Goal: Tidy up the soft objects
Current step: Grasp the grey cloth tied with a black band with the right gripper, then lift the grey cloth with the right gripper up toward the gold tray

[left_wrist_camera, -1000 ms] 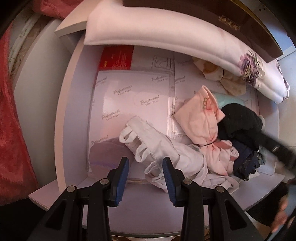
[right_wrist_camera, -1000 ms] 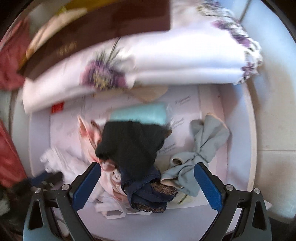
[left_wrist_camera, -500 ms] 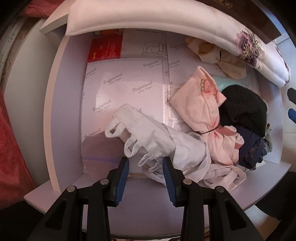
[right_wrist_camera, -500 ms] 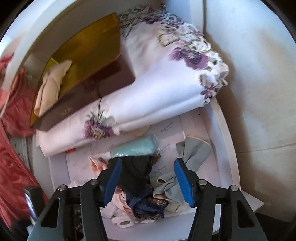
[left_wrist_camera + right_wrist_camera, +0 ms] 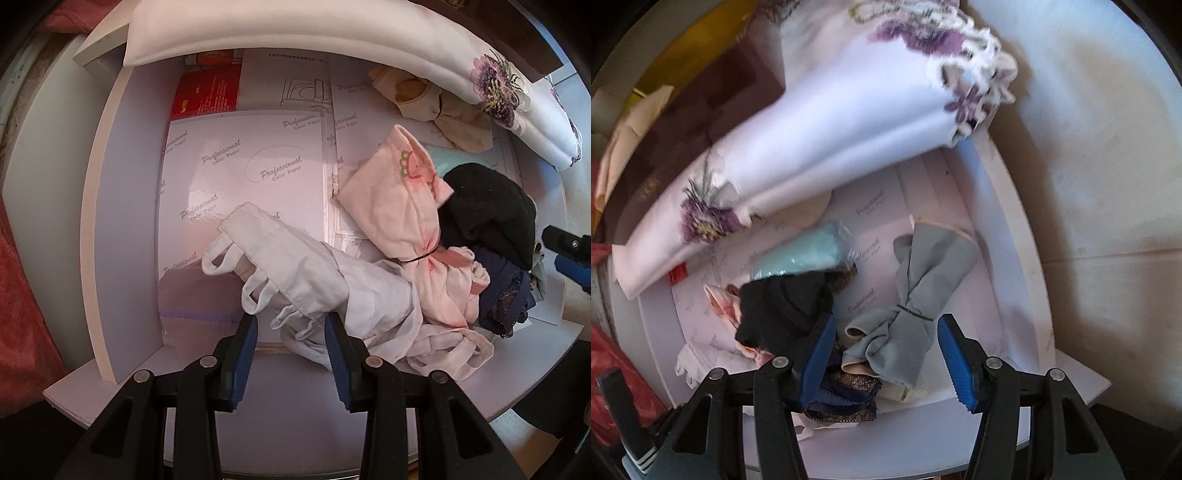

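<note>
A white strappy garment [image 5: 314, 280] lies at the front of a paper-lined white shelf [image 5: 122, 206]. My left gripper [image 5: 290, 332] hangs open just above its straps, the pads clear of the cloth. To the right lie a pink tied bundle [image 5: 402, 206], a black cloth [image 5: 491, 203] and navy lace [image 5: 506, 299]. In the right wrist view a grey tied bundle [image 5: 916, 295] lies below and between the half-spread fingers of my right gripper [image 5: 886, 354], with a gap on each side. The black cloth [image 5: 783, 306] sits left of it. The right gripper's tip [image 5: 569, 254] shows at the left view's edge.
A folded white floral cloth [image 5: 820, 140] overhangs the back of the shelf, with a brown box [image 5: 683, 122] on top. A beige bundle [image 5: 432, 103], a teal packet [image 5: 805, 251], a red packet [image 5: 207, 92] and a mauve cloth [image 5: 199, 299] also lie here. A pale wall [image 5: 1089, 147] stands right.
The right gripper's jaws have narrowed from wide apart, and it has shifted right from over the black cloth to over the grey bundle. The left gripper has sunk a little toward the white garment.
</note>
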